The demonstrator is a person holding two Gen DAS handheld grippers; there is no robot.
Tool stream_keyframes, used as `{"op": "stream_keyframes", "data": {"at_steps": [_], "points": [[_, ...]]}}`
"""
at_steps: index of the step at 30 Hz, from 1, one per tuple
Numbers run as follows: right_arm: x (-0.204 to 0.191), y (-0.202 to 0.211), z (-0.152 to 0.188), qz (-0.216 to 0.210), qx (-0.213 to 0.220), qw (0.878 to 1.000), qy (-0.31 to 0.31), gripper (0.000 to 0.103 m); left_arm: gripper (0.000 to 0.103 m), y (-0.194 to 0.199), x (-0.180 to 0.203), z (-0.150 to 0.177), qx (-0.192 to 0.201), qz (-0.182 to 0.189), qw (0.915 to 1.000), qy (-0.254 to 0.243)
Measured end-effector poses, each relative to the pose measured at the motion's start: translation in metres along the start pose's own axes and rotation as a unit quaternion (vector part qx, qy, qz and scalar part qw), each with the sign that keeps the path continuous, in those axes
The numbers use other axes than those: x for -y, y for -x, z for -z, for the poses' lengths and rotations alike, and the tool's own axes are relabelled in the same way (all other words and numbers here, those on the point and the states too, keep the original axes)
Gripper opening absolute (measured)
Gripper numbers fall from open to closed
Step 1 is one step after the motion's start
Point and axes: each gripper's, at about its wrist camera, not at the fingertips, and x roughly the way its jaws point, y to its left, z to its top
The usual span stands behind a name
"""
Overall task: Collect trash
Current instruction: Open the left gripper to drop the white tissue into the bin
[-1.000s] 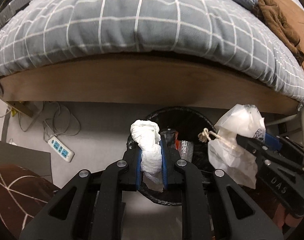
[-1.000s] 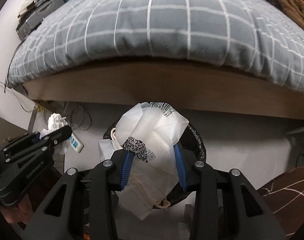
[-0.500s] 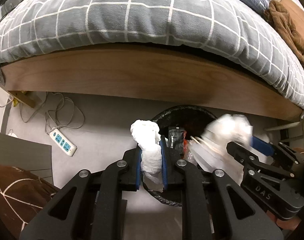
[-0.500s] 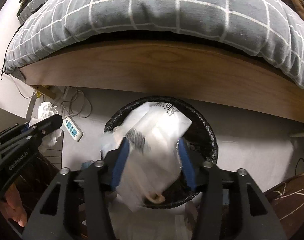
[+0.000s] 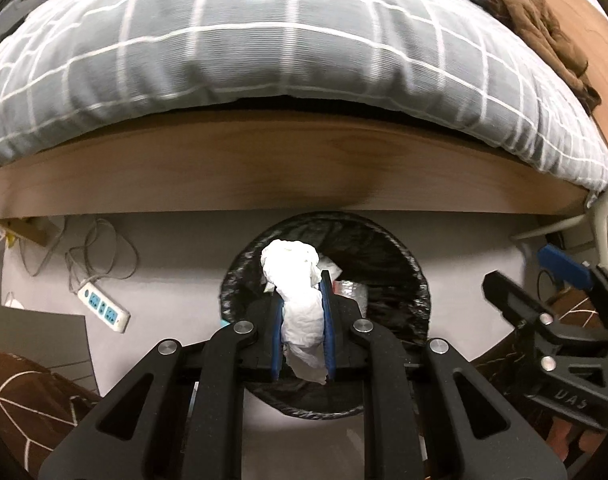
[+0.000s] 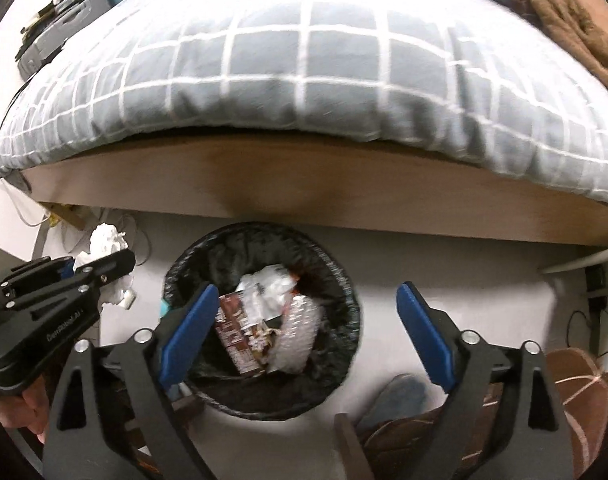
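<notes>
Crumpled white tissue (image 5: 302, 304) was clamped between the blue pads of the left tool (image 5: 302, 334), its top bulging above the fingertips. It hung over the near-left part of the open mouth of the black-lined bin (image 5: 413, 280), not yet released.

Bin stood on the grey floor (image 6: 443, 256), its far rim close against the wooden side rail of the bed (image 6: 304, 176). Inside: a brown printed carton (image 6: 234, 336), bubble wrap (image 6: 298, 332), a white plastic bag (image 6: 264, 286) lying on top.

Right tool (image 6: 304, 326) was over the bin; jaws opening, wide apart, nothing between them.

Progress, as judged: the right tool's load appeared delivered; the tissue remained to be dropped. Whether other trash was left in the room could not be told.

Writing: "UAS" on the right tool's body in the left view; a partly legible word on the left tool's body, beginning "Dex...", in the right view. Carton print unreadable.

Periphery: white power strip (image 5: 104, 307) with tangled cable on the floor near the bed's left end; grey checked duvet (image 5: 264, 40) overhanging the rail.
</notes>
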Motion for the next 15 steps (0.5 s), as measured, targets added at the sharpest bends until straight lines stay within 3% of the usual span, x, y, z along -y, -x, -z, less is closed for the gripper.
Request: {"op": "stream_keyframes", "data": {"at_steps": [5, 9, 12, 15], "points": [[0.026, 0.013, -0.003, 0.026, 0.026, 0.999, -0.01, 0.09, 0.015, -0.004, 0.02, -0.001, -0.003, 0.006, 0.9999, -0.009], [0.045, 0.017, -0.004, 0.023, 0.025, 0.999, -0.035, 0.09, 0.015, -0.006, 0.034, 0.001, -0.007, 0.01, 0.9997, -0.019], [0.052, 0.014, -0.004, 0.021, 0.021, 0.998, -0.048, 0.09, 0.024, -0.007, 0.04, 0.003, -0.006, 0.004, 0.9996, -0.027], [0.052, 0.008, -0.003, 0.018, 0.017, 0.998, -0.049, 0.09, 0.04, -0.005, 0.039, 0.005, -0.001, -0.006, 0.9995, -0.031]]}}
